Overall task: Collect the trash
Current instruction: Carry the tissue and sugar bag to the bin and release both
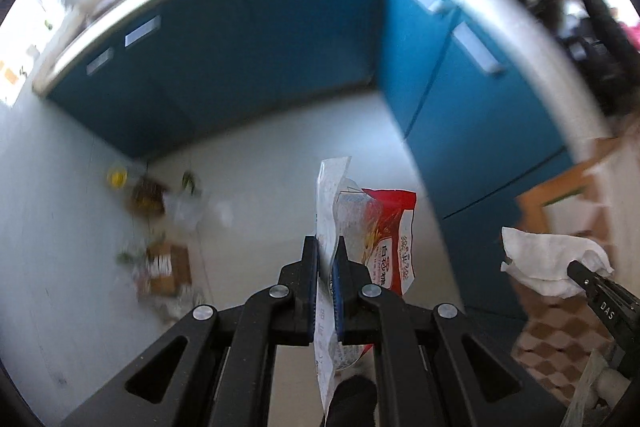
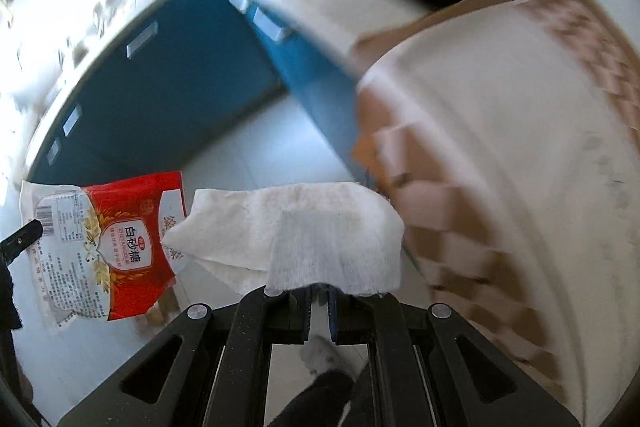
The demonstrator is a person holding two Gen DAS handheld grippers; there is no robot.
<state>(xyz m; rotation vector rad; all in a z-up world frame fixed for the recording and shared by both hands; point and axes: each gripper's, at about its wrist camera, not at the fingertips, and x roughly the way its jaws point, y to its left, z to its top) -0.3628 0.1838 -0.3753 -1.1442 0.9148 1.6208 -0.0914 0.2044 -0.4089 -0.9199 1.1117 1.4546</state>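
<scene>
Pinching a red-and-white plastic sugar bag [image 1: 372, 227] edge-on, the left gripper [image 1: 328, 247] fingers hold it upright above the pale floor [image 1: 260, 155]. The right gripper [image 2: 319, 293] fingers clamp a crumpled white paper towel [image 2: 296, 227], just beside the bag, nearer the checkered brown-and-white bin [image 2: 500, 167].

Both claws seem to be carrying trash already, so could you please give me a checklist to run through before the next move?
1. Left claw shut on the sugar bag: ok, pinched near its edge.
2. Right claw shut on the paper towel: ok, the towel drapes over the tips.
3. Bag and towel apart from each other: ok, seen in the left wrist view.
4. Trash bin in sight: cannot tell, no view shows one clearly.
5. Floor cleared: not ok, more litter lies near the blue cabinets.
</scene>
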